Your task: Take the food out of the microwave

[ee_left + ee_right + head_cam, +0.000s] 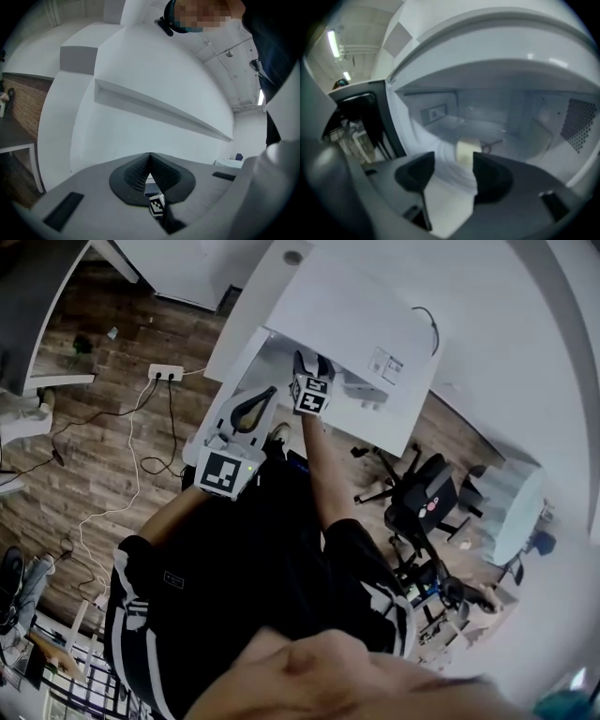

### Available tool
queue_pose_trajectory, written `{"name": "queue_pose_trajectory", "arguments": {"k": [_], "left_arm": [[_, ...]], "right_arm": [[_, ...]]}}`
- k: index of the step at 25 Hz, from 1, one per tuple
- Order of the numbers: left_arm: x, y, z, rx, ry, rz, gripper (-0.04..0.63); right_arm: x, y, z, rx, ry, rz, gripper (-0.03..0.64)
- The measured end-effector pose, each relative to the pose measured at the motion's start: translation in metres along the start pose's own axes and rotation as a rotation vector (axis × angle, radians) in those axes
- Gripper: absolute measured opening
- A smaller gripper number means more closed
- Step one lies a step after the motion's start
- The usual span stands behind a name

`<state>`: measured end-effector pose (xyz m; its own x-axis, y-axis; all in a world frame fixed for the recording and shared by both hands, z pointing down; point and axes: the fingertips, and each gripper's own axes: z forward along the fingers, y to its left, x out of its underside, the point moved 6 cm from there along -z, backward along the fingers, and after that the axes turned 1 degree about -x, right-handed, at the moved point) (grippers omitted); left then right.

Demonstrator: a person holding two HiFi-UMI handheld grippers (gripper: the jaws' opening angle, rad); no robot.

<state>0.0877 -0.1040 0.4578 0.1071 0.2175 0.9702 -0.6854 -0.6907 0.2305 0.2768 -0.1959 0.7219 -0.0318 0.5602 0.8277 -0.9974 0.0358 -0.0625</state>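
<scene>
So, the right hand-held gripper [454, 160] is at the mouth of the microwave [501, 56], jaws spread with nothing between them. The food [467, 151], a pale yellowish lump, sits inside on the microwave floor, just past the jaw tips. Biggest risk, I reckon: closing a bit off-centre would shove the lump deeper into the microwave or tip it instead of pinching it. It may be soft too, so a hard squeeze could squash it, and a low exit could catch it on the microwave's front lip. The left hand-held gripper [149, 158] is outside the microwave, pressed together on nothing, so it isn't steadying the open door [361, 117]. Count: one microwave, one door, one visible piece of food, two hand-held grippers.
</scene>
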Motion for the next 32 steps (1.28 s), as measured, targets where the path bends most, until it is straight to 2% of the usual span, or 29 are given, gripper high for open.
{"name": "queue_pose_trajectory", "arguments": {"k": [14,32], "left_arm": [[0.004,0.007,0.004,-0.031,0.025,-0.025,0.031],[0.008,0.014,0.007,-0.056,0.051,-0.036,0.031]], "right_arm": [[-0.004,-0.018,0.039,0.04,0.008,-0.01,0.291],[0.0,-0.025,0.066,0.057,0.114,-0.054,0.299]]}}
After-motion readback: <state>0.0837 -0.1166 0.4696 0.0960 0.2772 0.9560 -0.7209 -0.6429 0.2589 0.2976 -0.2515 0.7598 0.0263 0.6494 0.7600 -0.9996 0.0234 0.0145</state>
